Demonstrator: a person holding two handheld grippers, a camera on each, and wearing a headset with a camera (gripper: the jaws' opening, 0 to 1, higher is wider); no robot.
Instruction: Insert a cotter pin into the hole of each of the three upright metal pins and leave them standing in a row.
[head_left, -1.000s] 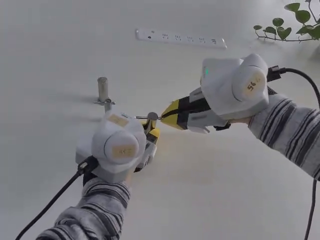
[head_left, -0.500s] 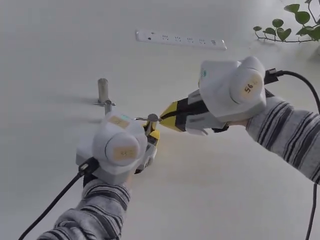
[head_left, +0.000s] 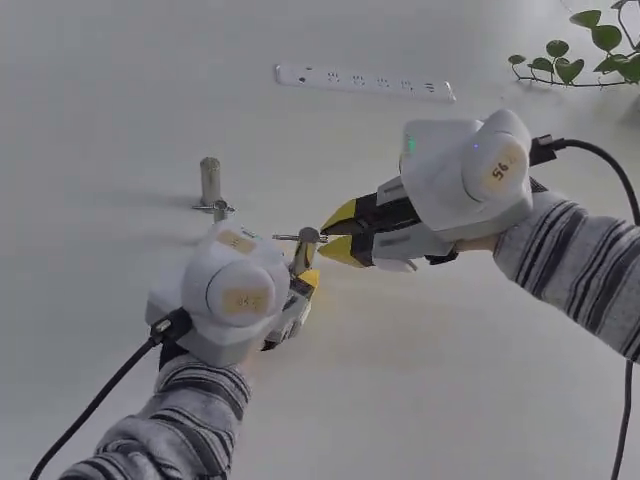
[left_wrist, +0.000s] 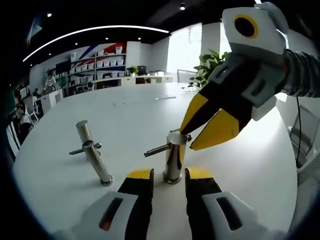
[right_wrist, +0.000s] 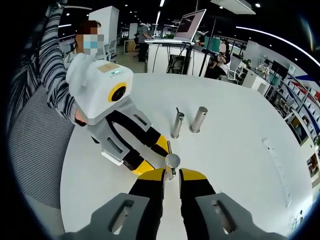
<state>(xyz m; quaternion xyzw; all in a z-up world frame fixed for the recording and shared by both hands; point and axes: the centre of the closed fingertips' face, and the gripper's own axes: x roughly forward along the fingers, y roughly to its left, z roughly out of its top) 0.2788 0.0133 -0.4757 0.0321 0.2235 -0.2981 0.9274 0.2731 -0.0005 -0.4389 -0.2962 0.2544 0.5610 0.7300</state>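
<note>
Steel pin (head_left: 305, 250) stands on the table (head_left: 450, 380) in the head view, cotter (head_left: 285, 237) through its hole, right of two other pins (head_left: 210, 180). Left gripper view: the left gripper (left_wrist: 170, 174) straddles its base to steady it; whether it pinches, I cannot tell. Right gripper view: the right gripper (right_wrist: 172, 172) sits narrowly parted at the pin's top, probably letting the cotter go.

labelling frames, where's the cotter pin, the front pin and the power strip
cotter pin (left_wrist: 156, 150), left gripper view, on its shaft
front pin (left_wrist: 175, 152), left gripper view, mid body
power strip (head_left: 362, 80), head view, its middle
</note>
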